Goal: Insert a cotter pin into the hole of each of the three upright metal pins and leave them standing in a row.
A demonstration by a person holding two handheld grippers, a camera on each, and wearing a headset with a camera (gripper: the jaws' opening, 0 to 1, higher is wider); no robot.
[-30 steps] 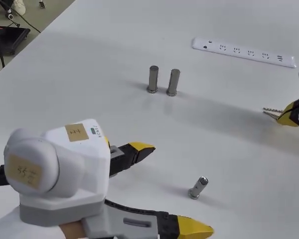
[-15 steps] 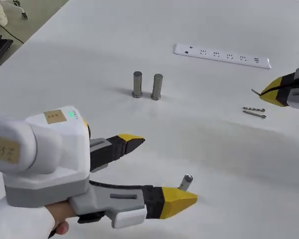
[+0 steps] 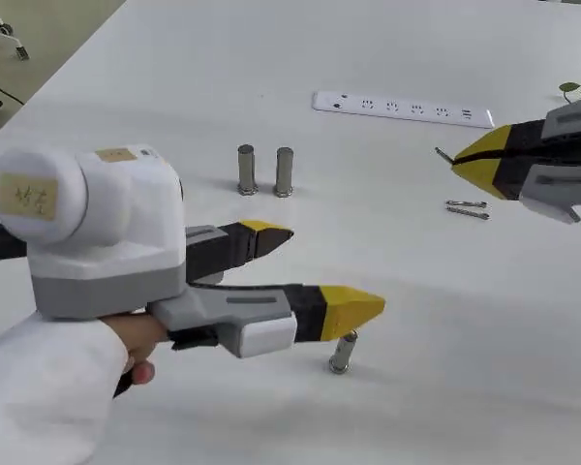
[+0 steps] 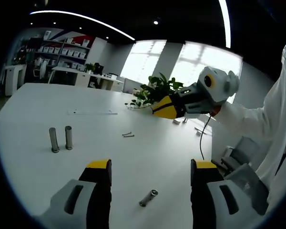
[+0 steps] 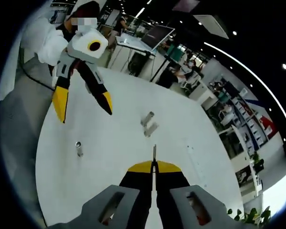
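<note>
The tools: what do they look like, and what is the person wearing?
Both the left tool and right tool have a white and grey body, black jaws and pointed yellow tips. The left carries tan stickers. The sleeve is white.

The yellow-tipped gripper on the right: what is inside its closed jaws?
A thin metal cotter pin pokes out from the right gripper, whose jaws are shut on it. How far the pin reaches back between the jaws is covered.
</note>
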